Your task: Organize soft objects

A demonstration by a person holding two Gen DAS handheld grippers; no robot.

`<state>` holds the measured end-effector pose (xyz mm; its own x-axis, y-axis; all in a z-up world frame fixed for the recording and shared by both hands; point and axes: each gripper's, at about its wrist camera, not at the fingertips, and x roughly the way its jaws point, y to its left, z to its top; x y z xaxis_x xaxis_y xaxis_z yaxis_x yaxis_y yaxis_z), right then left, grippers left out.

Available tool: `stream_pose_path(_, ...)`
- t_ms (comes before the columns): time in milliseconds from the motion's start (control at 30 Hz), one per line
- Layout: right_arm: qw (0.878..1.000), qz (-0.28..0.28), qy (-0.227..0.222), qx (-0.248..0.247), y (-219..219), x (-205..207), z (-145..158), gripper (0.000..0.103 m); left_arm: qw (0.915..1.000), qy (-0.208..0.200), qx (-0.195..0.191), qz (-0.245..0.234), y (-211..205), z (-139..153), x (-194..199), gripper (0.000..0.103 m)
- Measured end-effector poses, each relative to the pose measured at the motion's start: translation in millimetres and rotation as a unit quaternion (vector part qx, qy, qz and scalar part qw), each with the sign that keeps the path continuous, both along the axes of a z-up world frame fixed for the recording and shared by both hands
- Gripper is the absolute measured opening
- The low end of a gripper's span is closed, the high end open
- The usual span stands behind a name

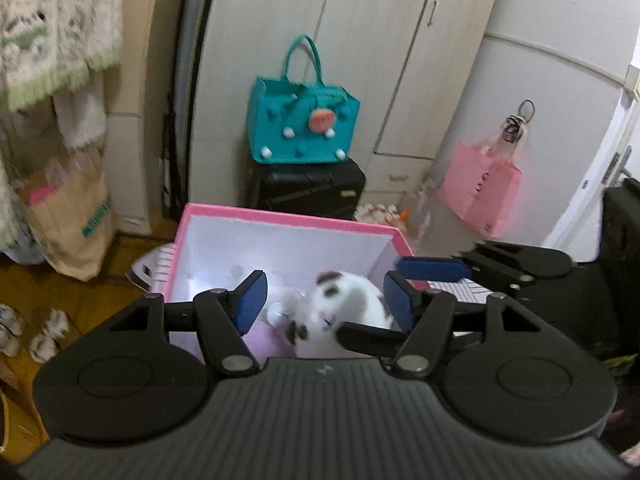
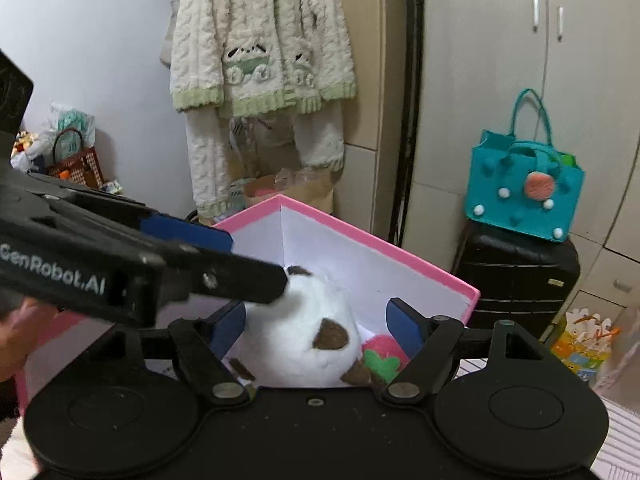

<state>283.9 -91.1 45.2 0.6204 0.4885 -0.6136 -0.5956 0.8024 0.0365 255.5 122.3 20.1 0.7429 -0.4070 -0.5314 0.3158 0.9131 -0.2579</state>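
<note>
A white plush with brown patches [image 1: 348,300] [image 2: 296,332] sits inside the pink-rimmed white box [image 1: 280,216] [image 2: 360,238], blurred in the left wrist view. My left gripper [image 1: 326,292] is open around it, and its left pad stands apart from the plush. It also reaches in from the left in the right wrist view, where the left gripper [image 2: 256,262] has one fingertip at the top of the plush. My right gripper [image 2: 316,312] [image 1: 370,298] is open; its right pad is clear of the plush. A pink strawberry toy [image 2: 384,354] lies beside the plush.
A teal felt bag [image 1: 300,124] [image 2: 524,188] rests on a black suitcase [image 1: 308,188] [image 2: 516,276] behind the box. A pink bag [image 1: 480,192] hangs on the right. A cream sweater [image 2: 260,48] hangs on the wall. Slippers [image 1: 48,332] lie on the wood floor.
</note>
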Motion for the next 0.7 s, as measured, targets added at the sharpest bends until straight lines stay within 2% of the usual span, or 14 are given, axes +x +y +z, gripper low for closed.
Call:
stream_pose_path(67, 1.0, -0.005, 0.0, 0.012, -9, -8, 4, 0.081, 0.9998, -0.013, 0.012, 0.009, 1, 4, -9, 0.065)
stream_pose_path(167, 1.0, -0.009, 0.001, 0.027, -19, -23, 9, 0.081, 0.9997, -0.009, 0.021, 0.013, 1, 7, -19, 0.066)
stream_pose_path(567, 0.999, -0.025, -0.004, 0.031, -43, -79, 20, 0.081, 0.9989, -0.006, 0.043, 0.019, -3, 22, -65, 0.07)
stream_pose_path(700, 0.999, -0.035, -0.004, 0.037, -57, -95, 31, 0.082, 0.9981, -0.004, 0.06, 0.015, -10, 35, -83, 0.076)
